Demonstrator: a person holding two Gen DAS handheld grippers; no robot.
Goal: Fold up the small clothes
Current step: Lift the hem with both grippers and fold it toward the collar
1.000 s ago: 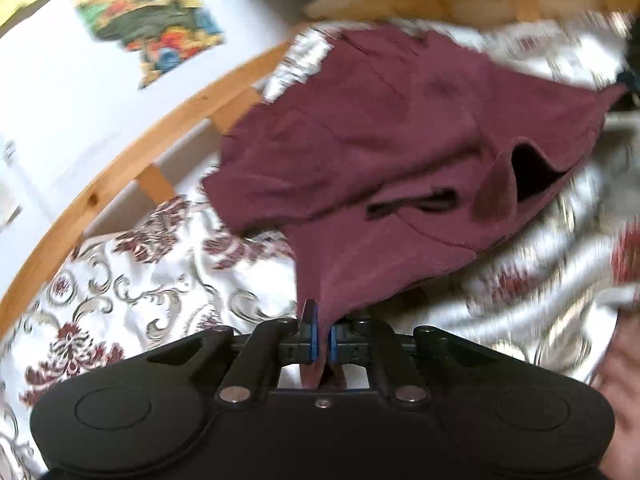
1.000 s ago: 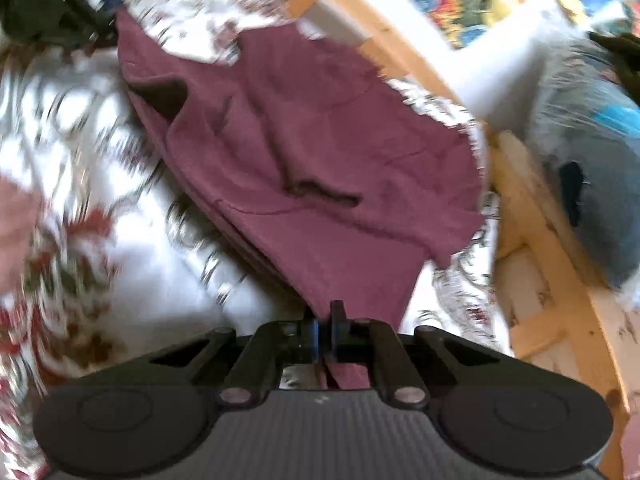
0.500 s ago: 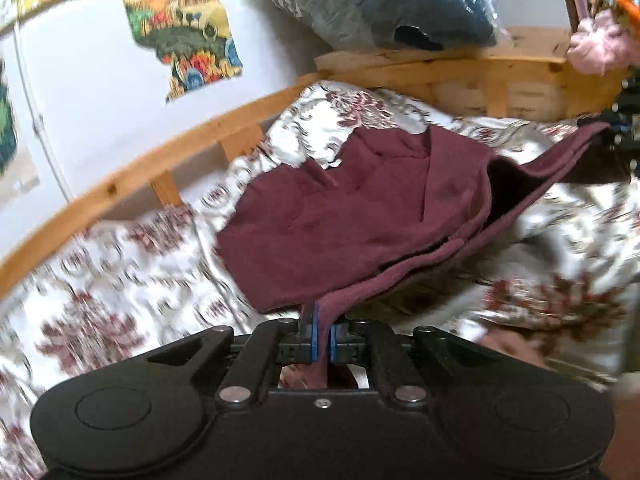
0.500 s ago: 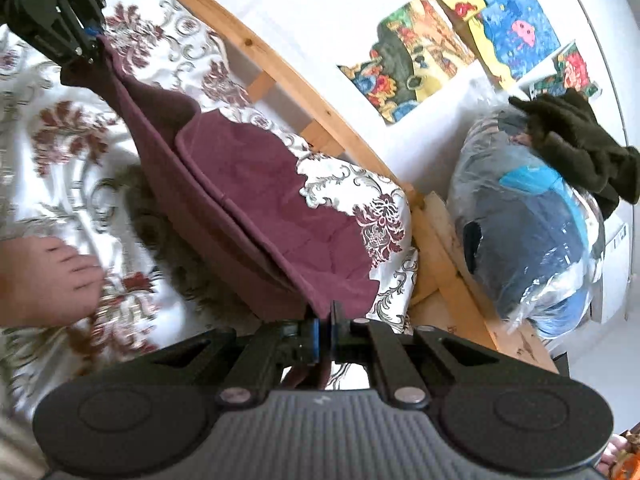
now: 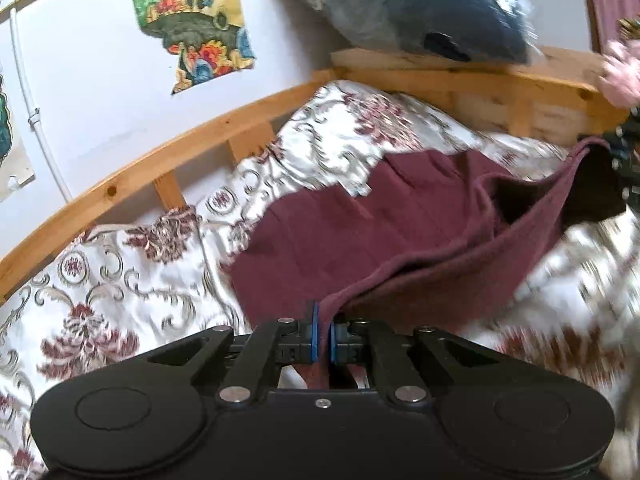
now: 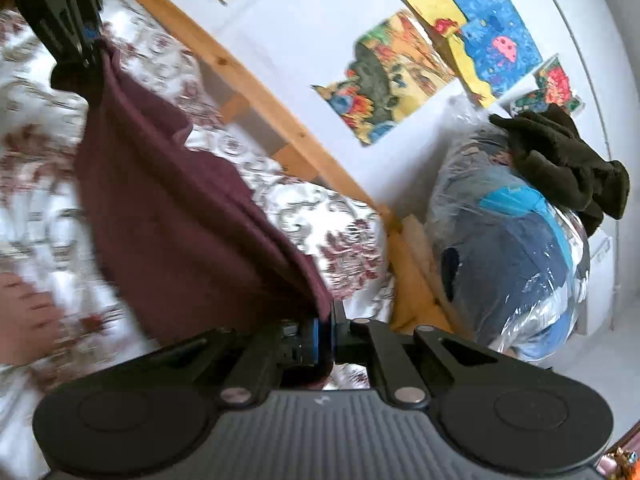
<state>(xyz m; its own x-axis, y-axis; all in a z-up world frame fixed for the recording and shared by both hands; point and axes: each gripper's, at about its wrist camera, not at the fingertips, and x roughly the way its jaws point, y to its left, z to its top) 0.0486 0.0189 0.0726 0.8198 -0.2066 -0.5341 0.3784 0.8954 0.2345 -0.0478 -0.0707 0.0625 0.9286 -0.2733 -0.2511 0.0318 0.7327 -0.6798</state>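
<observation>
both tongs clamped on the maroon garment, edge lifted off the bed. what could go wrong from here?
1. Each pair of tongs, left and right, pinches only a thin edge of the maroon garment; a tug apart could slip it free.
2. The far part rests on the patterned bedspread and may drag or bunch, spoiling the fold.

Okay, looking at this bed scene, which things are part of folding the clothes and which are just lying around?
Part of the job:
- maroon fabric garment
- left gripper, shut on one corner of it
- right gripper, shut on another corner
- floral white bedspread under it

Just lying about:
- plastic-wrapped blue bundle
- dark brown fuzzy item on top of it
- colourful wall pictures
- wooden bed rail
</observation>
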